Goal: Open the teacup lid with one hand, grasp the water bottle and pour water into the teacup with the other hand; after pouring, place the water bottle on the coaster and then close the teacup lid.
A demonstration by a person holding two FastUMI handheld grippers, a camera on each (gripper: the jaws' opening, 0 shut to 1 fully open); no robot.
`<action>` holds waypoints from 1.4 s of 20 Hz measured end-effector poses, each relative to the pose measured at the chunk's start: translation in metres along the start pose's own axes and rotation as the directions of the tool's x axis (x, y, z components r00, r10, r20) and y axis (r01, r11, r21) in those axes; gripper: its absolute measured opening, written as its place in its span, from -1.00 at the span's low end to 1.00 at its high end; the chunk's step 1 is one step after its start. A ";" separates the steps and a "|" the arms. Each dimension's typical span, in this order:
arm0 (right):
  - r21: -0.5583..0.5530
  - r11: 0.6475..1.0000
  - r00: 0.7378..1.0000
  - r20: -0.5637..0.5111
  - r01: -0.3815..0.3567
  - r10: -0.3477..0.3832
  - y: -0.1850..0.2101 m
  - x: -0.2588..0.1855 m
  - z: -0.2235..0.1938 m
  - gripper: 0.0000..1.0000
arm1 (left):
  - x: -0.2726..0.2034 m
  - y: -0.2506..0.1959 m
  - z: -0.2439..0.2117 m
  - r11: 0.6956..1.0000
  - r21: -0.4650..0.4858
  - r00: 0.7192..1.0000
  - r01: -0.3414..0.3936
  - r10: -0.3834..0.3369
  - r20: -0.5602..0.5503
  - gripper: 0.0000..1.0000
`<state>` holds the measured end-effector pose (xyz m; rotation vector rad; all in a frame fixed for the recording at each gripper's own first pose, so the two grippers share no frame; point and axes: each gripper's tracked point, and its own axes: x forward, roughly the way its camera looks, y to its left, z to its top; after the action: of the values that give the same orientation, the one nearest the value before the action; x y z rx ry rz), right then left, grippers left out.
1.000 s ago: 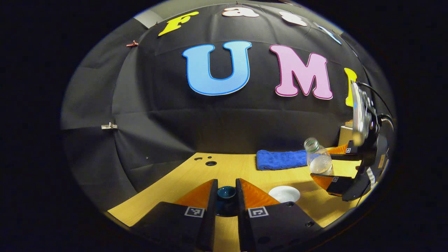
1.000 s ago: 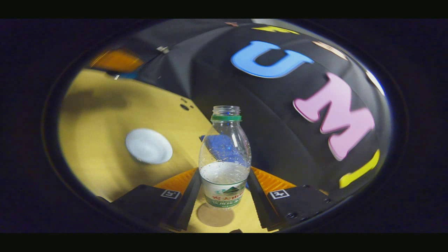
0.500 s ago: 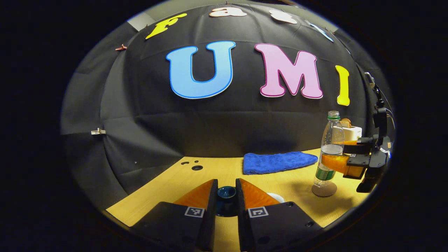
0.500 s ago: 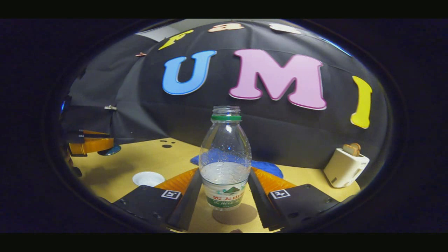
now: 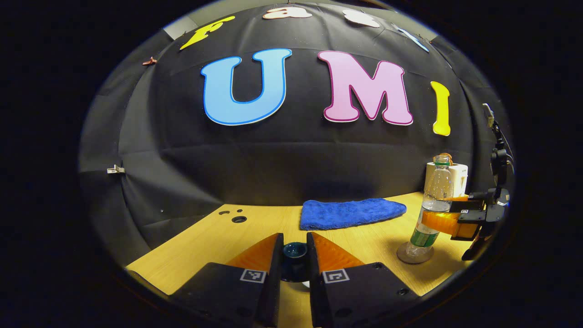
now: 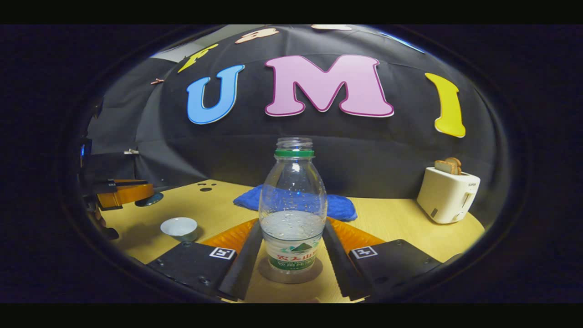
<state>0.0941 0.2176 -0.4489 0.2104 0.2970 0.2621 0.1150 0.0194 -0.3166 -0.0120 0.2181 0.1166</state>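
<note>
Gripping the teacup lid (image 5: 294,250) between its 2 fingers, the left gripper (image 5: 294,262) is closed on the dark lid and holds it above the wooden table (image 5: 255,228). Ahead of this gripper and slightly to its right lies a blue towel (image 5: 350,212). Farther to its right, the water bottle (image 5: 428,214) stands upright on the round coaster (image 5: 413,255), with the right gripper (image 5: 448,217) clamped around its middle.

From the right gripper view, the white teacup (image 6: 180,227) sits open on the table, ahead of the right gripper (image 6: 293,248) and to its left, just beside the left gripper (image 6: 120,193). Both fingers of the right gripper press on the bottle (image 6: 293,205), which is about half full and uncapped; its base rests on the coaster (image 6: 289,275). To the right of this gripper, near the cloth wall, stands a white toaster (image 6: 447,195) with bread in its slots.
</note>
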 end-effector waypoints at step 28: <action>0.030 0.999 0.998 -0.065 -0.010 0.012 0.000 -0.019 -0.021 0.94 | 0.035 -0.044 -0.064 0.996 -0.060 0.989 0.062 -0.070 -0.127 -0.36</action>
<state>0.0698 0.2156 -0.4639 0.2335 0.3647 0.2758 0.1406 -0.0221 -0.3864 -0.0830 0.3435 0.0559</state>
